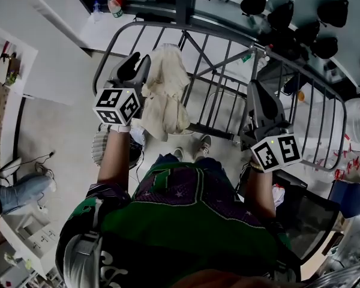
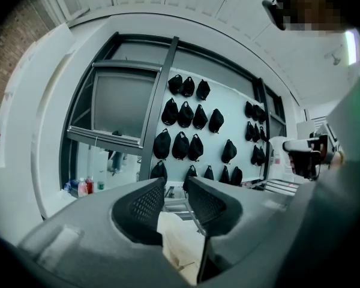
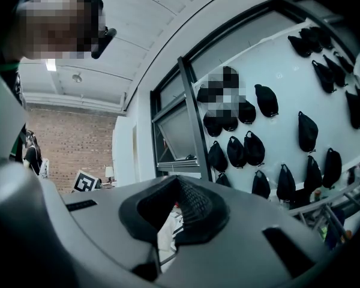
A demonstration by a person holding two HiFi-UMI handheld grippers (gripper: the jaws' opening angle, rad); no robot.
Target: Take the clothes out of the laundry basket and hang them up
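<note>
A cream cloth (image 1: 165,95) hangs draped over a top bar of the grey metal drying rack (image 1: 228,53). My left gripper (image 1: 135,63) stands just left of the cloth, its jaws apart and nothing pressed between them. In the left gripper view the same cloth (image 2: 183,245) shows below the gap between the jaws of the left gripper (image 2: 175,185). My right gripper (image 1: 255,90) hovers over the rack's right half, shut and empty. The right gripper view shows the right gripper (image 3: 180,182) with its pads together. A pale slotted basket (image 1: 99,146) lies partly hidden under my left arm.
Black caps (image 1: 288,11) hang on the wall behind the rack. Bottles (image 1: 114,5) stand on a ledge at the back left. A dark chair (image 1: 312,215) is at the lower right. A person's legs in jeans (image 1: 21,191) lie on the floor at the left.
</note>
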